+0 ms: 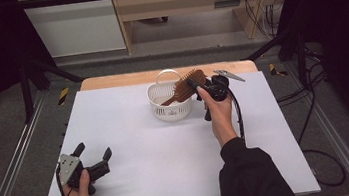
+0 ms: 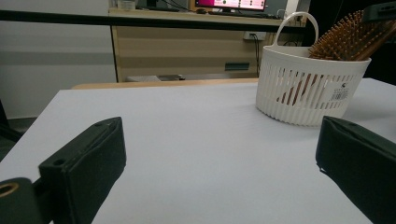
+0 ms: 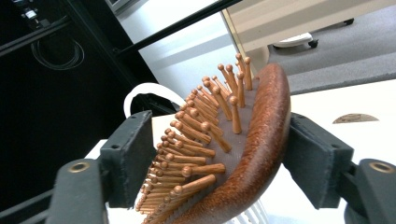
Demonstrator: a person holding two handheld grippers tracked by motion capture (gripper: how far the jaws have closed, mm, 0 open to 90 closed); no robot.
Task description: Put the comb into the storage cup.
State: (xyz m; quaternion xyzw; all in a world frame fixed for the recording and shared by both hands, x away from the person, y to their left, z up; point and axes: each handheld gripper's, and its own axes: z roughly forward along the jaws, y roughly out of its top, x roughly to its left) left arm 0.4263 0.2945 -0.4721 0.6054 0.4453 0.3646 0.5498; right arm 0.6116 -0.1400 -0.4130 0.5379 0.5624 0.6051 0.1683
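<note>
A wooden paddle hairbrush [image 1: 186,87] stands handle-down in a small white slotted basket [image 1: 164,110] at the back middle of the white tabletop [image 1: 159,155]. My right gripper [image 1: 194,81] reaches in from the right around the brush head. In the right gripper view [image 3: 219,154] the bristles face the left pad with a narrow gap. The brush's wooden back [image 3: 266,135] lies against or just off the right pad. My left gripper [image 1: 93,150] rests near the front left corner, open and empty [image 2: 219,154]. From there the basket [image 2: 303,93] and the brush [image 2: 345,39] stand ahead to the right.
A grey metal clip [image 1: 229,75] lies on the wooden strip behind the basket. The right gripper's black cable [image 1: 237,110] trails along the forearm. Black frame posts stand at both back corners, and cables lie on the floor at the right.
</note>
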